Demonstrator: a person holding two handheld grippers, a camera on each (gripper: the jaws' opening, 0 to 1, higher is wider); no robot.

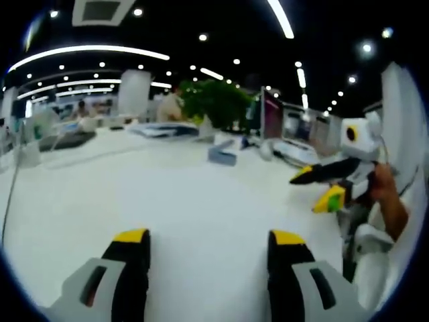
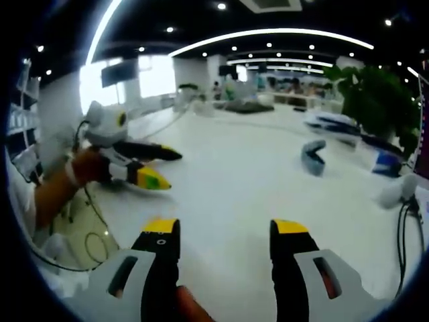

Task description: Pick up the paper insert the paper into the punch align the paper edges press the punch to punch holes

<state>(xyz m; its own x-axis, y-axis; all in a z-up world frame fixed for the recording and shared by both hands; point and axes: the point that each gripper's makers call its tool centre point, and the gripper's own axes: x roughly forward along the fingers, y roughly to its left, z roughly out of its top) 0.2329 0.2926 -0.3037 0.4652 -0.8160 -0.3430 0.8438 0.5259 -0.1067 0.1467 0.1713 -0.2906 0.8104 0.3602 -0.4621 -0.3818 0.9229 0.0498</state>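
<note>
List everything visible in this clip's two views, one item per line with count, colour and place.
Table: one, white, under both tools.
Punch-like device: one, blue-grey, on the table ahead; too blurred to be sure it is the punch.
Plant: one, green, at the table's far end.
Papers or folders: a blurred pale stack on the far table, beside the plant.
Cables: dark, off the table's edge in the right gripper view.
Ceiling lights: many, white strips and spots.
Left tool: one, black jaws with yellow tips, open, empty.
Right tool: one, same colours, open, empty.
Hand: holding the left tool.
</note>
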